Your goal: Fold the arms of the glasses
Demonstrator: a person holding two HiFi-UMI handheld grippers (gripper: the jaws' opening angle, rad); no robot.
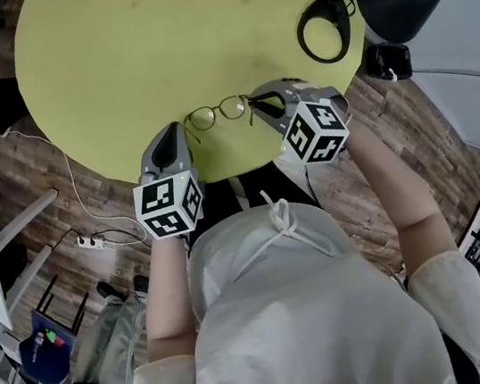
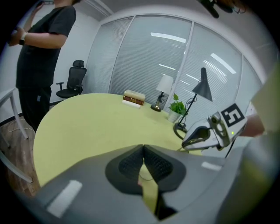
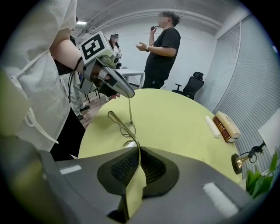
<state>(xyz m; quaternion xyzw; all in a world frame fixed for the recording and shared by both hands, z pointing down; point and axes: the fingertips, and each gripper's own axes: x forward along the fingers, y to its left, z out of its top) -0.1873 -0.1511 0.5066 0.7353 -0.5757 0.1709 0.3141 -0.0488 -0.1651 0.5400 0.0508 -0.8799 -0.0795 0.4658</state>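
The round yellow table (image 1: 154, 46) filled most of my head view. Close to its near edge I had both grippers on the glasses (image 1: 217, 112), which sat between the two tips. My right gripper (image 3: 139, 154) had its jaws pressed together on one arm (image 3: 127, 127) of the glasses, the thin metal curving up out of the pads toward the lenses. My left gripper (image 2: 143, 154) was likewise pinched shut on the other arm (image 3: 130, 111), which ran straight from its tip down to the frame.
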